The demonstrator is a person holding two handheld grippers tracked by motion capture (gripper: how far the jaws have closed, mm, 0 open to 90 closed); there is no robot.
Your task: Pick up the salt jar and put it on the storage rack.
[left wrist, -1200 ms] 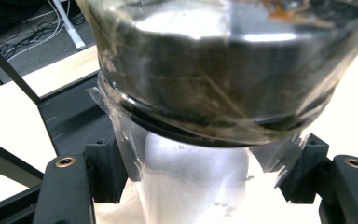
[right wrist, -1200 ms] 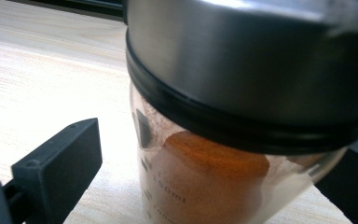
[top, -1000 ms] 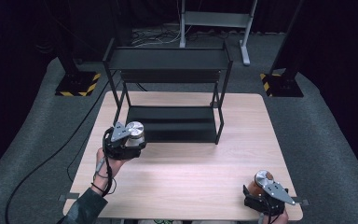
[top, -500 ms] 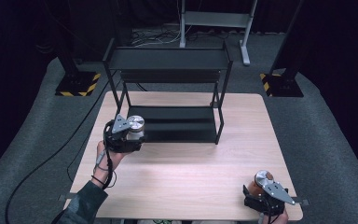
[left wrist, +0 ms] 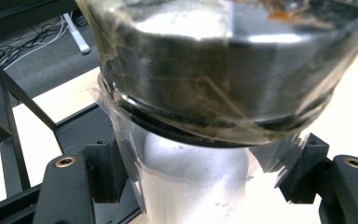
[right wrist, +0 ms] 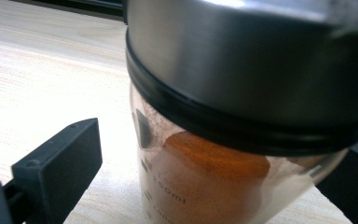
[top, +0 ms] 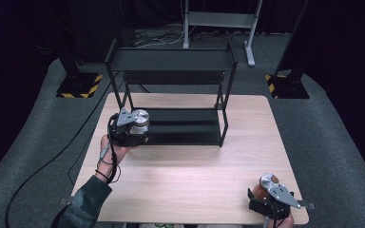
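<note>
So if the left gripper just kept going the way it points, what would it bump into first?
Probably the black metal two-tier shelf rack: the left gripper, shut on a glass jar of white powder with a steel lid, points at its lower shelf. Depth is hard to judge.

A rack (top: 171,95) is standing at the table's (top: 195,166) far side; one jar (top: 139,121) is sitting by its left front, another jar (top: 266,186) at the near right corner.

Pale wooden counter (top: 190,175) with one rack on it

A black metal two-tier shelf rack (top: 173,95) stands directly on the rectangular, light-grained counter toward twelve o'clock, its lower shelf just above the wood. At five o'clock a clear glass jar of orange-brown powder with a steel lid (top: 265,186) sits near the counter's corner.
</note>
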